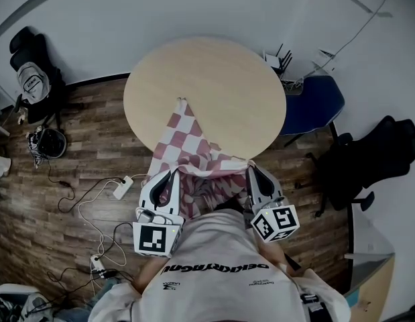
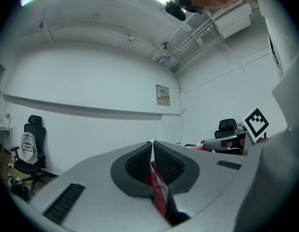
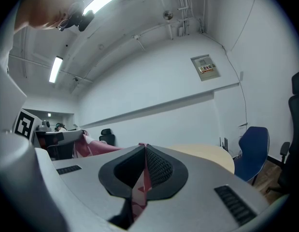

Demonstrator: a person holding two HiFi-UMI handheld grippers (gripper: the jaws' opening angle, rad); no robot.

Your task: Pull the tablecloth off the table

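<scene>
Flanking the person (image 1: 220, 263), left gripper (image 1: 168, 176) and right gripper (image 1: 256, 172) lie level, fingers (image 2: 132, 166) pinching tablecloth (image 1: 187, 136).

From the head camera we look steeply down on the round tabletop (image 1: 214, 79), the wooden floor (image 1: 80, 159), and the left claw (image 1: 172, 173) and right claw (image 1: 251, 170) close beneath us. The left claw's camera sits right behind its tips, facing level toward a white wall (image 2: 91, 91); with the head view it shares the black chair (image 2: 35, 122). The right claw's camera faces level too, sharing the tabletop's edge and the blue chair (image 3: 253, 151). Each claw camera catches the other claw's marker cube (image 2: 255, 122) at its side, and the checked cloth (image 1: 190, 143) appears in all three views.
</scene>
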